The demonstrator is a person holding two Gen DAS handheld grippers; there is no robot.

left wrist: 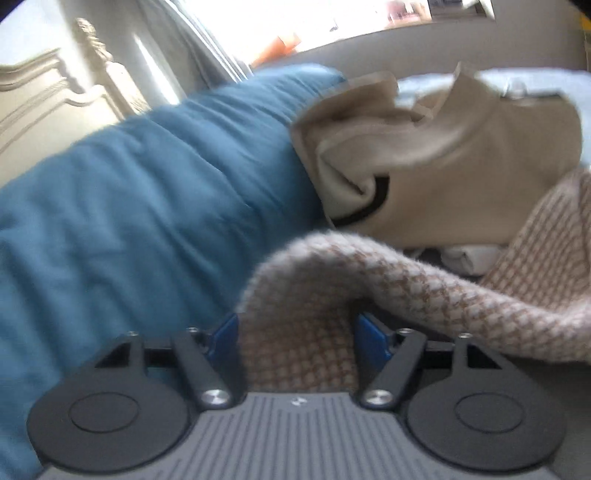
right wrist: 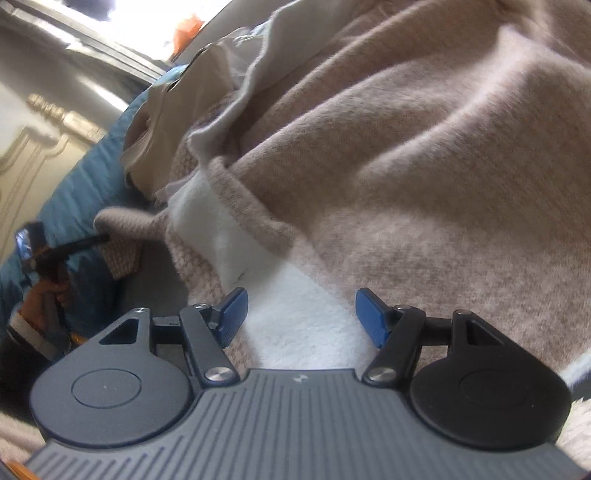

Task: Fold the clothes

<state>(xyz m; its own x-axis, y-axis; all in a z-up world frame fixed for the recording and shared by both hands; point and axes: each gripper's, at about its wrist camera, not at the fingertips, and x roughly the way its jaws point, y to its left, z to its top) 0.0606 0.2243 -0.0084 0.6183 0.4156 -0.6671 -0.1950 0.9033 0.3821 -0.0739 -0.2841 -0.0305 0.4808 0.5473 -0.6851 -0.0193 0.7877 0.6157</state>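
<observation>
The left gripper [left wrist: 297, 334] has its blue pads [left wrist: 226, 334] spread wide with a fold of the pink knit [left wrist: 424, 280] lying between them, though whether they pinch it I cannot tell. The right gripper [right wrist: 301, 317] is equally wide, gripping nothing, with white fleece [right wrist: 303, 325] between its pads and the knit filling 12 to 3 o'clock. A beige garment [left wrist: 461, 166] lies at 1 o'clock on the blue duvet [left wrist: 129, 206], a cream headboard [left wrist: 40, 96] at 10 o'clock, a bright window [left wrist: 332, 22] at 12.
</observation>
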